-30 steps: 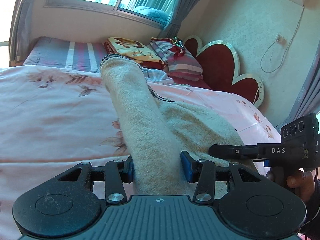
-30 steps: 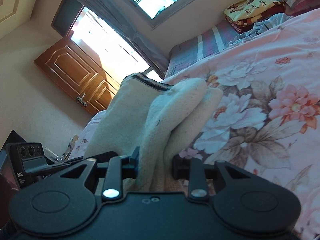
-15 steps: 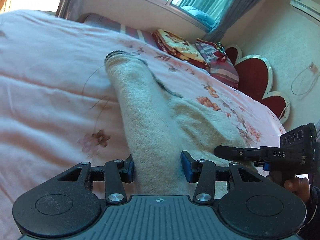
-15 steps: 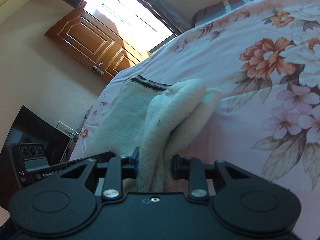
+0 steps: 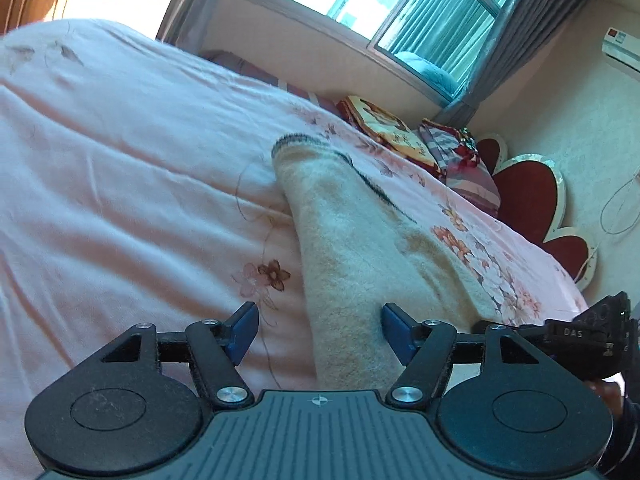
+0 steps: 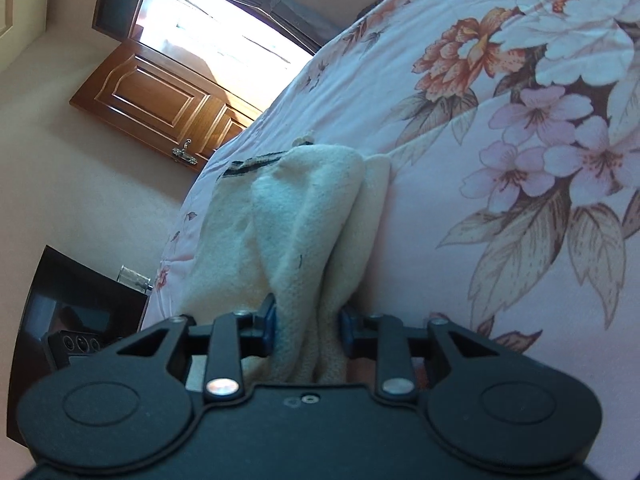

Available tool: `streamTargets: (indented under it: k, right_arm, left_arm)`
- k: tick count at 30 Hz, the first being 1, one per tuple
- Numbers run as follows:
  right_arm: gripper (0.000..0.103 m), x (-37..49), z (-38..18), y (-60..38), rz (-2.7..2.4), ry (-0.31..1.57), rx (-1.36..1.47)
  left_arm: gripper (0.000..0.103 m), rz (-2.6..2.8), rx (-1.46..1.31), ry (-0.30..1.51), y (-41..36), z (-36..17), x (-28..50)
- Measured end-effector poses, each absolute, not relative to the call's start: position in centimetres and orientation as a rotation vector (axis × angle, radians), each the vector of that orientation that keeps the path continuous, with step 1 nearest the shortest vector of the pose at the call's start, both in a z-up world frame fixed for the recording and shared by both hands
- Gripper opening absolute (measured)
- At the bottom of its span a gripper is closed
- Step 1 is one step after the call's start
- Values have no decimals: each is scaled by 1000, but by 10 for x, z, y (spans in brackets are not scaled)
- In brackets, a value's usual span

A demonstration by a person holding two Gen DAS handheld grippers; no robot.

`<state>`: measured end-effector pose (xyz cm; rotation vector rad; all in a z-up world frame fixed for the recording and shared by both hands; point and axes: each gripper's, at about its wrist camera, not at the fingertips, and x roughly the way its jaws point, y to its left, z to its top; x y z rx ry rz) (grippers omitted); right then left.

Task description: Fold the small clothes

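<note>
Both tongs have dropped toward the bed, sweater now lying flat. Left tongs are opening, one pad clear of the sweater between them. Right tongs are easing apart too, pads at the cloth.

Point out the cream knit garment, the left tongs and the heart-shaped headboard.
cream knit garment (image 5: 352, 264): left wrist view, middle of the folded body.
left tongs (image 5: 319, 334): left wrist view, midway between the fingertips, jaws opening.
heart-shaped headboard (image 5: 528, 196): left wrist view, red padded centre.
</note>
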<state>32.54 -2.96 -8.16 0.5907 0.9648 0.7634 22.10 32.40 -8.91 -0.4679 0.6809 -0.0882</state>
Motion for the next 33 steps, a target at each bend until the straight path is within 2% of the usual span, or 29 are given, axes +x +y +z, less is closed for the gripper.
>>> streamTargets:
  k: [2, 5, 9, 14, 15, 18, 19, 24, 33]
  right_arm:
    - [40, 315, -60, -46, 732, 887, 579]
    - [37, 291, -24, -54, 796, 792, 502]
    - [37, 255, 1, -23, 940, 769, 344]
    - [34, 236, -20, 5, 914, 831, 153]
    - [30, 234, -24, 6, 884, 831, 125]
    - [7, 230, -36, 2, 819, 836, 89]
    - [6, 228, -40, -1, 815, 835, 97]
    - [0, 226, -56, -4, 802, 805, 135]
    - [0, 210, -53, 3, 777, 747, 43]
  left_arm:
    - [68, -53, -411, 626, 324, -73, 207]
    - [68, -127, -327, 541, 310, -49, 187]
    - [68, -263, -189, 544, 267, -42, 181]
    - [68, -279, -139, 620, 250, -61, 176]
    - [68, -279, -132, 616, 248, -62, 172]
    - [68, -258, -89, 604, 243, -68, 161]
    - [68, -250, -72, 601, 241, -69, 159]
    - [68, -223, -1, 572, 235, -76, 146]
    - [70, -167, 15, 573, 226, -76, 137]
